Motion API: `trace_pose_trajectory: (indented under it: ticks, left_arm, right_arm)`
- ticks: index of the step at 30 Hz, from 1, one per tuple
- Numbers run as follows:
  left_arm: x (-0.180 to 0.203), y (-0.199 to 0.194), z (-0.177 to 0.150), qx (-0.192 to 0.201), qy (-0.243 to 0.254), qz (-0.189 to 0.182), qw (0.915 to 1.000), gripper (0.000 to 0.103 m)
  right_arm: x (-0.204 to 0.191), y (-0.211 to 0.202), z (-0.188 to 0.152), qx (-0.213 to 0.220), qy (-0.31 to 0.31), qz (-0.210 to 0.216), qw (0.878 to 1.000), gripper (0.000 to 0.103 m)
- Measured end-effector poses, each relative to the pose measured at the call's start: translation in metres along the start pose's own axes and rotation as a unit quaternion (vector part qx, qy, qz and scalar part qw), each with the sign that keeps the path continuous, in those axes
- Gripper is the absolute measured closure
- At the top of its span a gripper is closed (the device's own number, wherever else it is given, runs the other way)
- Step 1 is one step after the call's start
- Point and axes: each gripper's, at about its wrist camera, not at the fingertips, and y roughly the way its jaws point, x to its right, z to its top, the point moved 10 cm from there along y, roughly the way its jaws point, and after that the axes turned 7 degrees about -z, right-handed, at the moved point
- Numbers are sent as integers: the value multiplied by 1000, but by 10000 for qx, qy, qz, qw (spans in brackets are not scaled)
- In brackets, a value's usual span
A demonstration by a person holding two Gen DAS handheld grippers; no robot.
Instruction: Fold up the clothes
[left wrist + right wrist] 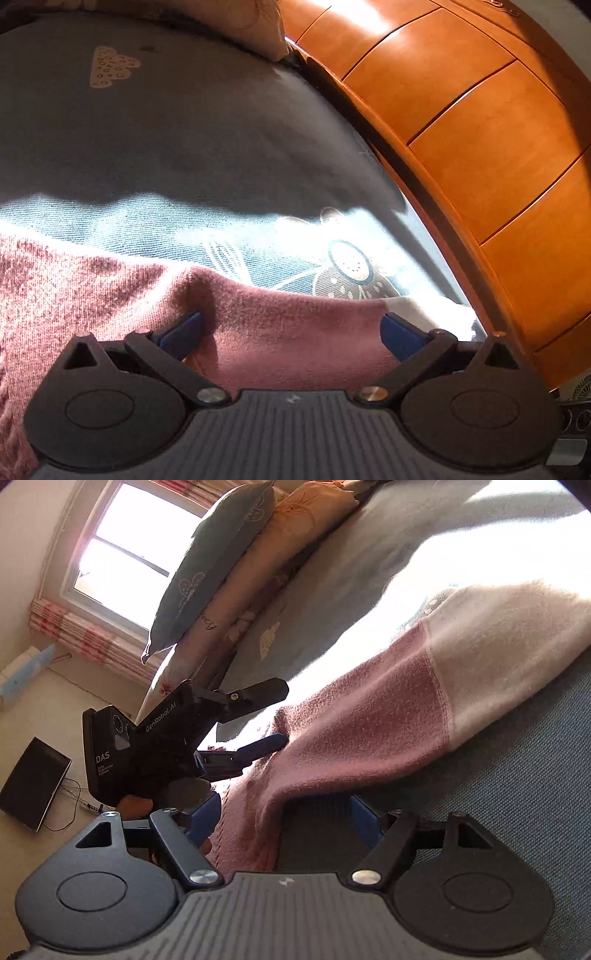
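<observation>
**A:** What sat nearest the right wrist camera?

**B:** The right gripper (pixel 284 823), its blue-padded fingers (pixel 201 821) spread wide apart. A fold of the pink sweater (pixel 354 734) drooped over the left side of the gap, but neither pad pressed on it, and shaded bedcover showed between the fingers.

**A:** And the left one?

**B:** In its own view the left gripper (pixel 291 328) also stood with its fingers (pixel 400 334) well apart. The sweater (pixel 273 332) lay stretched across the space between them, the left pad half tucked under a fold. I couldn't tell whether the pads touched the knit; nothing looked pinched.

**A:** Where did the sweater lie?

**B:** On the blue-grey bedspread (pixel 517 775), partly in bright sun. Its pink sleeve ran away from the right gripper and ended in a cream cuff section (pixel 498 657).

**A:** Was the left gripper seen from the right camera?

**B:** Yes, the left gripper (pixel 273 716) came in from the left, lower finger at the sweater's edge, a hand (pixel 135 805) behind it.

**A:** Farther off?

**B:** Pillows (pixel 221 561) beside a sunlit window (pixel 122 550), a dark tablet (pixel 33 782) on the floor, and, in the left view, an orange wooden panelled board (pixel 480 122) along the bed's edge.
</observation>
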Motion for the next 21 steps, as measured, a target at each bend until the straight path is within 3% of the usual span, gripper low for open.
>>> trace_pose_trajectory:
  ticks: [3,6,9,12,17,21]
  left_arm:
    - [4,13,6,0,260,255,9993,2]
    - [7,16,4,-1,569,332,9978,1]
    - [5,14,2,49,606,203,9979,1]
    - [5,12,3,48,595,140,9981,1]
    - [8,12,1,8,729,246,9970,1]
    - [23,-9,-8,-49,723,256,9970,2]
  right_arm:
    - [7,-2,6,195,154,-43,9997,23]
    - [21,-13,18,662,301,-348,9967,23]
    - [42,-37,33,1348,529,-782,9864,23]
    - [66,-61,47,1965,932,-803,9728,23]
    - [84,-63,54,2006,1429,-221,9689,23]
    - [70,-49,49,1464,1232,-252,9812,23]
